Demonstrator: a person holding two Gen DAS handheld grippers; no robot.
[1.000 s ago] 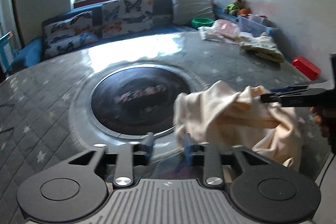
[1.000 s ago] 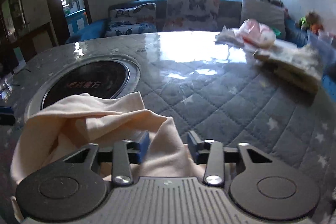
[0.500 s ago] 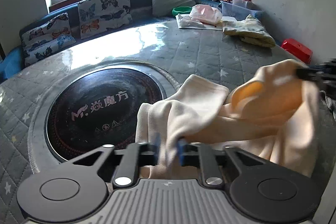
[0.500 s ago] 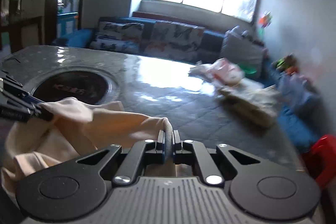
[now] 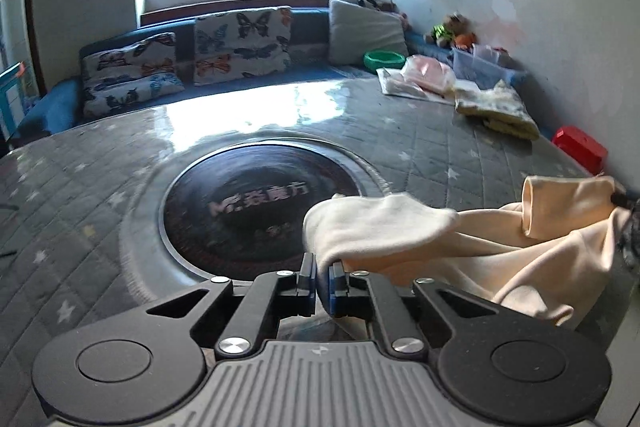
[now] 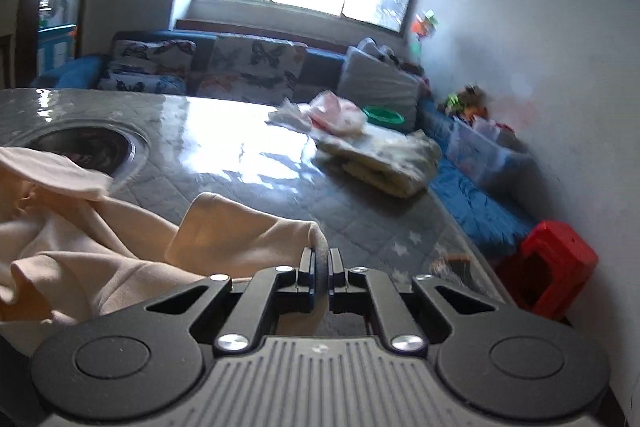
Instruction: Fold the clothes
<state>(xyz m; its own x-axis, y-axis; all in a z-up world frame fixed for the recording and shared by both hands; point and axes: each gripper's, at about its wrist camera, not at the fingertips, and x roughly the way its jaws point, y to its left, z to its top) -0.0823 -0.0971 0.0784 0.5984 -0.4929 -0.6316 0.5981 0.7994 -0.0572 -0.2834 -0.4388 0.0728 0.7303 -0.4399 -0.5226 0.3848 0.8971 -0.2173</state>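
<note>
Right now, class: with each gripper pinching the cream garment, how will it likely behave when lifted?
Probably floppy: the cream garment sags in folds between the left gripper and the right gripper. Likely light, since thin pinches hold it.

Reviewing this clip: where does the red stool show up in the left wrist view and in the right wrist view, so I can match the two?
Left wrist view: the red stool sits at the right edge, by the wall, just past the table's far right rim.
Right wrist view: it stands low on the right, on the floor beside the blue bench.
Shared landmark: the folded yellow blanket on the table, up and left of the stool in both views.
</note>
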